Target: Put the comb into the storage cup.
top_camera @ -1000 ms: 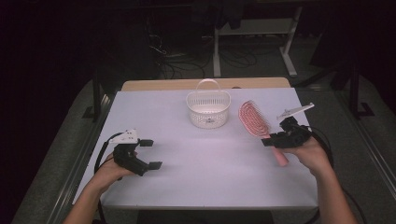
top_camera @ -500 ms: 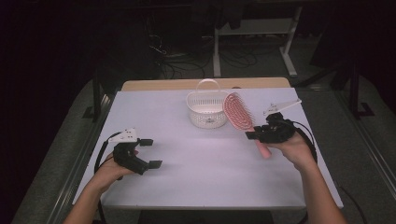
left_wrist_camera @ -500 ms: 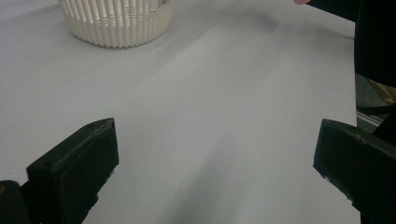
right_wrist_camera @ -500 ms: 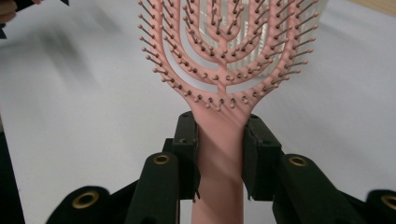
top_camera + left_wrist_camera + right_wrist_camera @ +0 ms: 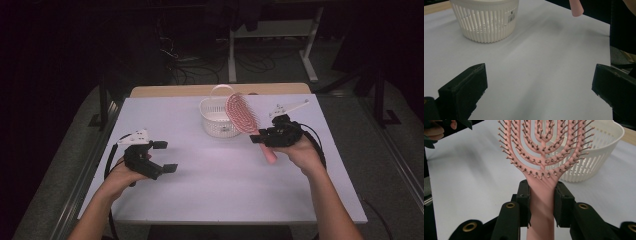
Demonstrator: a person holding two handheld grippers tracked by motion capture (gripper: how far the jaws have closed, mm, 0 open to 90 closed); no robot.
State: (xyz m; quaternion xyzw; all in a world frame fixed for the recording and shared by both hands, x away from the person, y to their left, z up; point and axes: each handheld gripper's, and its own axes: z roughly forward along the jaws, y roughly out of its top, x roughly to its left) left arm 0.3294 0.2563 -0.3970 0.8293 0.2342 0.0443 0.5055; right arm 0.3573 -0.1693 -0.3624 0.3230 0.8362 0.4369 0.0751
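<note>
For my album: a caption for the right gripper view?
Right gripper clamps pink hairbrush before white basket.

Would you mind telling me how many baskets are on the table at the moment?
1. The white slotted basket stands at the table's far middle, just left of the pink hairbrush held by the right hand-held gripper.

No text, brand or number can be read anywhere. The basket point(image 5: 485, 21) carries a small white sticker point(image 5: 512, 15) near its rim, seen in the left gripper view; it bears dark marks like a barcode and a tiny symbol, too small and blurred to make out. The brush point(image 5: 543, 152) shows no lettering on its handle or head.
</note>
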